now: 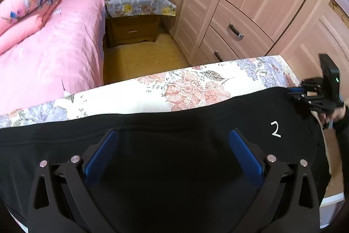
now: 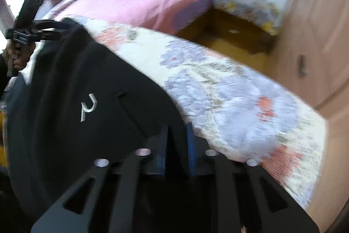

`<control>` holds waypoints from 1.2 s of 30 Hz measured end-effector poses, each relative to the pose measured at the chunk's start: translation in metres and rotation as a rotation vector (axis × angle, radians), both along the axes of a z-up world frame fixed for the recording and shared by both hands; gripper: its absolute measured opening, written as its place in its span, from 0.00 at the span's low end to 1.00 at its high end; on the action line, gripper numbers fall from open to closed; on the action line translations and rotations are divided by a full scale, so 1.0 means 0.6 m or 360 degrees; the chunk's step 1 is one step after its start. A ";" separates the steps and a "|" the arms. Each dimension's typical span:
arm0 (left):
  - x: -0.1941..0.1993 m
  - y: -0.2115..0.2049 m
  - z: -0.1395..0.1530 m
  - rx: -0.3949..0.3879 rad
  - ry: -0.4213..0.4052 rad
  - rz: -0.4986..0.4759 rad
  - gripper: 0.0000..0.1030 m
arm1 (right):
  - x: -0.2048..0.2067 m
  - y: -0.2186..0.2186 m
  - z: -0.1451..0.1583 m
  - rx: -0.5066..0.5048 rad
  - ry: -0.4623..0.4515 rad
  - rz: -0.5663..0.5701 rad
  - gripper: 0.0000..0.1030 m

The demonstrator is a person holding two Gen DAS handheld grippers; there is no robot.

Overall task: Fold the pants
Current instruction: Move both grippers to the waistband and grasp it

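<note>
Black pants (image 1: pixel 174 167) with a white "2" mark (image 1: pixel 275 129) lie spread across a floral-covered surface (image 1: pixel 185 88). My left gripper (image 1: pixel 173 132) hovers open just above the pants near their far edge, blue pads wide apart and nothing between them. At the pants' right edge sits the right gripper (image 1: pixel 294 91), held by a hand. In the right wrist view my right gripper (image 2: pixel 177 130) is shut on the edge of the black pants (image 2: pixel 76 71), whose "2" mark (image 2: pixel 87 106) shows to the left. The left gripper (image 2: pixel 63 27) appears at the far corner.
A bed with a pink cover (image 1: pixel 50 54) and a folded pink quilt (image 1: pixel 28 3) stands at the left. Beyond the floor gap are a wooden nightstand (image 1: pixel 133 30) under a floral cloth and a wardrobe with drawers (image 1: pixel 235 32) at the right.
</note>
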State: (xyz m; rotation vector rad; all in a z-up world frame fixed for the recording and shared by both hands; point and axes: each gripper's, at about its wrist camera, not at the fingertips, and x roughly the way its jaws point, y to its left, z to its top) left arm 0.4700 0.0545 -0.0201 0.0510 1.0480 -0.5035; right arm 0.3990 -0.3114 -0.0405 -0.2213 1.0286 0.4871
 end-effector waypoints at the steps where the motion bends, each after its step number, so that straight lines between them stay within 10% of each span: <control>1: 0.000 0.001 0.000 -0.0009 0.0000 0.0007 0.99 | -0.016 0.001 0.012 -0.0033 -0.0072 -0.0024 0.11; 7: -0.020 0.022 0.010 -0.0167 0.0060 0.0052 0.99 | -0.148 0.022 0.090 -0.0104 -0.0512 -0.0176 0.10; 15: -0.053 0.041 0.018 -0.0768 0.0374 0.0219 0.99 | -0.313 0.040 0.127 -0.0180 -0.0839 -0.0365 0.05; 21: -0.047 -0.013 0.010 -0.0721 0.0434 0.0295 0.98 | -0.249 -0.019 0.094 0.0194 -0.0393 -0.0325 0.05; 36: -0.085 -0.026 0.000 -0.0135 0.0129 0.0108 0.99 | -0.011 0.011 -0.010 0.0201 0.0163 -0.0285 0.07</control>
